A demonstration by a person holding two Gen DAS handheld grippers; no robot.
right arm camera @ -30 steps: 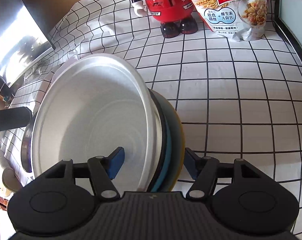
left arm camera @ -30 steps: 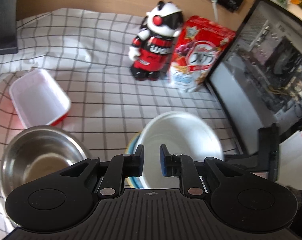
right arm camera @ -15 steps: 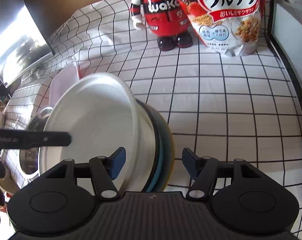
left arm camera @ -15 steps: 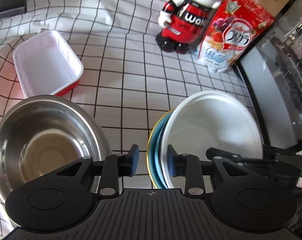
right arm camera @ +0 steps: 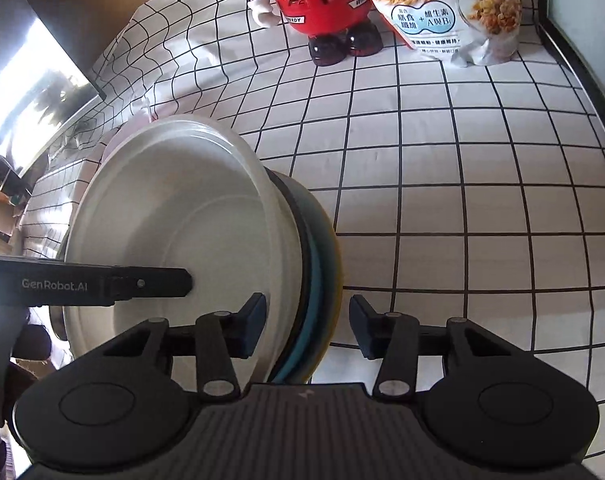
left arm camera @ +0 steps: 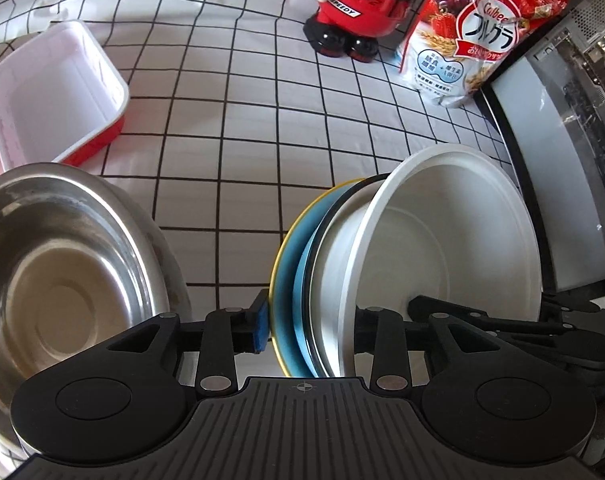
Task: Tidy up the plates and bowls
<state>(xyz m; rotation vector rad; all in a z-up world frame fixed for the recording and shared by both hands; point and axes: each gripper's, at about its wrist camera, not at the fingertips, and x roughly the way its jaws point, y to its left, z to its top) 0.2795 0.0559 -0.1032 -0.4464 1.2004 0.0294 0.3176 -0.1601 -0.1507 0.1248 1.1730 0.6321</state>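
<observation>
Grid-checked tablecloth [left arm camera: 238, 128] — sunlit

The left gripper [left arm camera: 304, 324] is seen at the bottom centre of its own view, pointed steeply downward. Its jaws have just been opening, and dish rims are straddled by the 2 fingers; the left pad [left arm camera: 260, 326] is set just beside the outermost rim, while the other pad is hidden. In the right wrist view, 1 of its fingers reaches in from the left edge. The right gripper [right arm camera: 304, 330] is also tilted down at bottom centre. Its jaws have just been closing around rims, and a gap is left at the right pad [right arm camera: 360, 330].
</observation>
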